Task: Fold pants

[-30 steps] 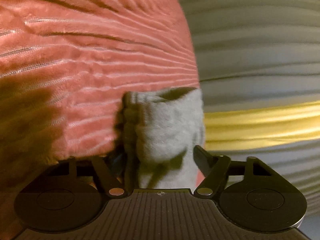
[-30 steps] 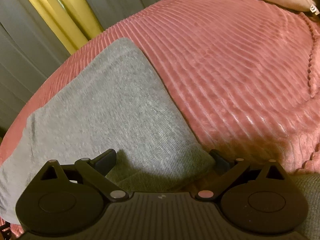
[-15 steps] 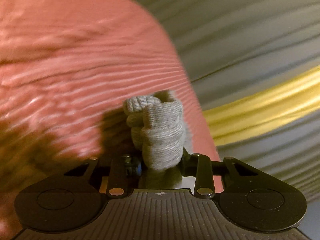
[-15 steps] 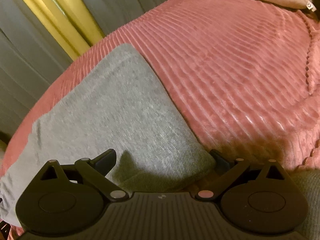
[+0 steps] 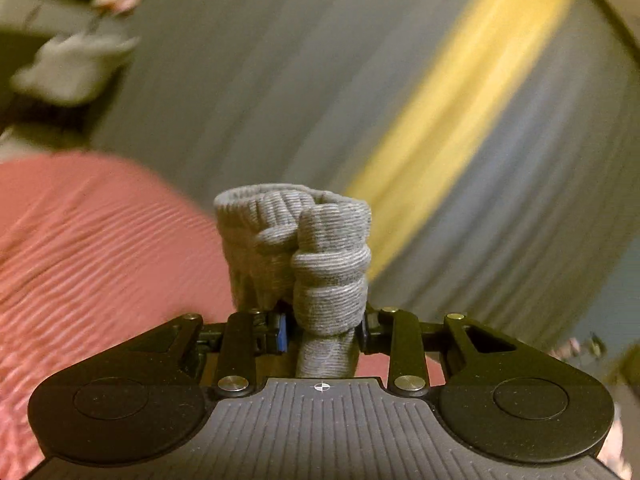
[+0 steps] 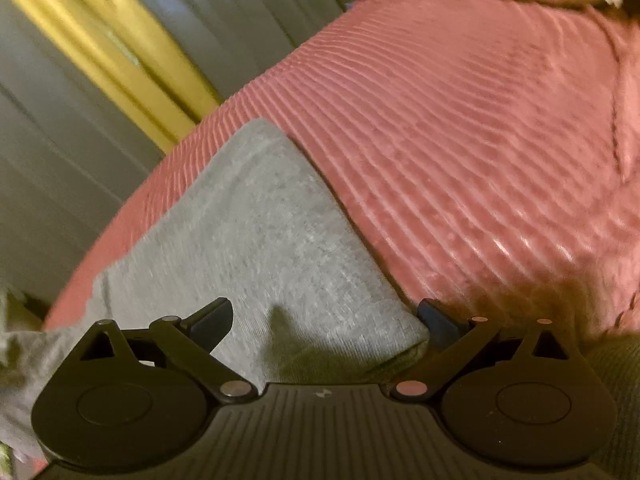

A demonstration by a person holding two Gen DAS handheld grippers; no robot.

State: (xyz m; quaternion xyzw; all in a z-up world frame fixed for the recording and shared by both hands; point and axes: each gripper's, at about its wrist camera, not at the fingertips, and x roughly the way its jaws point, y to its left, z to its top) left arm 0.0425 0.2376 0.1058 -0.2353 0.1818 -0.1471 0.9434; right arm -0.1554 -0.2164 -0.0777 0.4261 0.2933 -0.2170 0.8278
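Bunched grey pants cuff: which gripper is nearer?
Left. The left gripper is shut on the bunched cuff; the right gripper is open over the flat pants.

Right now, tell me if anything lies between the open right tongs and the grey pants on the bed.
Nothing visible does. The right tongs hang open directly over the grey pants, which lie flat on the pink bedspread. The left tongs are shut on a bunched end.
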